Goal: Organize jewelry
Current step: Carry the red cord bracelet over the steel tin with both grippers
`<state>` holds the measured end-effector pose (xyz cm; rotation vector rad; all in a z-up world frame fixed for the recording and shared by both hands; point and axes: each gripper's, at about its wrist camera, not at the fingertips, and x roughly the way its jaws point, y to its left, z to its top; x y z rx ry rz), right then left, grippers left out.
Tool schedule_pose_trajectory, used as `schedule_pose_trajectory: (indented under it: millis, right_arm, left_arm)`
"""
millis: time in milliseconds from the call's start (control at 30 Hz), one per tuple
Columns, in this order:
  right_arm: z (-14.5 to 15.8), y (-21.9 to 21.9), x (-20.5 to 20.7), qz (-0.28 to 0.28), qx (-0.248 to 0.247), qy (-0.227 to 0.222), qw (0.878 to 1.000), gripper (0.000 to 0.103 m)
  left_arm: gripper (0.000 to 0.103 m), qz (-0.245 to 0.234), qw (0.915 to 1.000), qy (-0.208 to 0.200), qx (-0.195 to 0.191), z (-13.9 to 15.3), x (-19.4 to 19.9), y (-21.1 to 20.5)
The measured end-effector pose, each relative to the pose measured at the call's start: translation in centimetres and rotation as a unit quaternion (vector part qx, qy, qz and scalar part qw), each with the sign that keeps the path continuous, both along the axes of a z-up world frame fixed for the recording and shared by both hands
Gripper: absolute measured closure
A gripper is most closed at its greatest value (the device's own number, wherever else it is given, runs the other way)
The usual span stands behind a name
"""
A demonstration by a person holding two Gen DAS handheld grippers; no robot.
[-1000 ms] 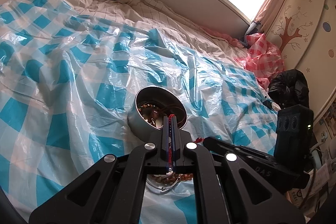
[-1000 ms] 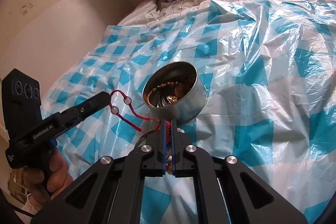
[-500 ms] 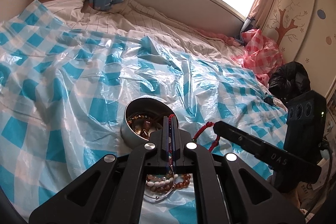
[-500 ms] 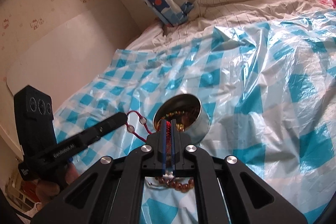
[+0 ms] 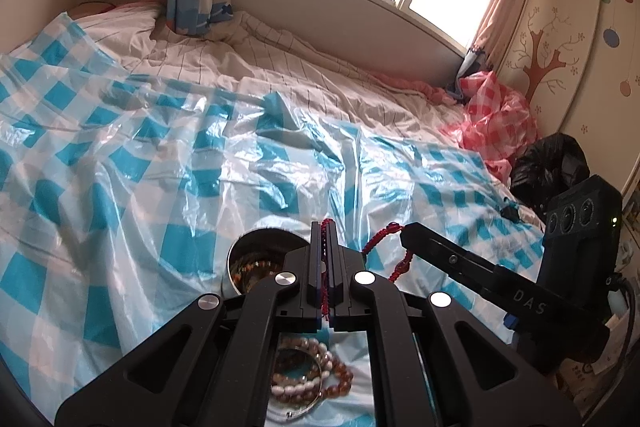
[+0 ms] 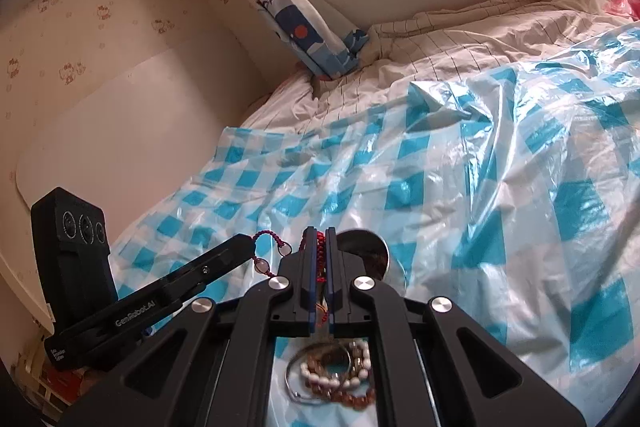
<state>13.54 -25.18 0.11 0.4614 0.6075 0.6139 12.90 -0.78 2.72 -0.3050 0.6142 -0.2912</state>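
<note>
Red braided cord bracelet (image 5: 384,239) clamped by left gripper (image 5: 325,227) and right gripper (image 6: 319,233); metal tin (image 5: 256,259) partly hidden behind jaws.

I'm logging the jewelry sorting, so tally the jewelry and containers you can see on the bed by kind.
Red cord bracelet, held between both grippers: 1
White pearl bracelet: 1
Brown bead bracelet: 1
Thin metal bangle: 1
Round metal tin with beads inside: 1
Total: 5
</note>
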Motion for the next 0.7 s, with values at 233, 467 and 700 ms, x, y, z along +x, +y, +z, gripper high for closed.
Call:
schedule_pose_trajectory:
  millis: [233,467,700]
  right_arm:
    - [-0.1,0.0,0.9,-0.009,0.007,-0.003,1.0,0.099]
    - [-0.9,-0.4,1.6,-0.016,0.013,0.007,1.0,0.099]
    - [-1.2,0.2,2.1,-0.015,0.011,0.011,1.0,0.099]
  left_arm:
    - [0.101,0.003,1.0,0.004,-0.009,-0.4,0.8,0.3]
    - [0.101,0.005,0.9998,0.016,-0.014,-1.4,1.6,0.4]
    - [0.101,0.007,0.9996,0.026,-0.01,-2.3,2.3,0.4]
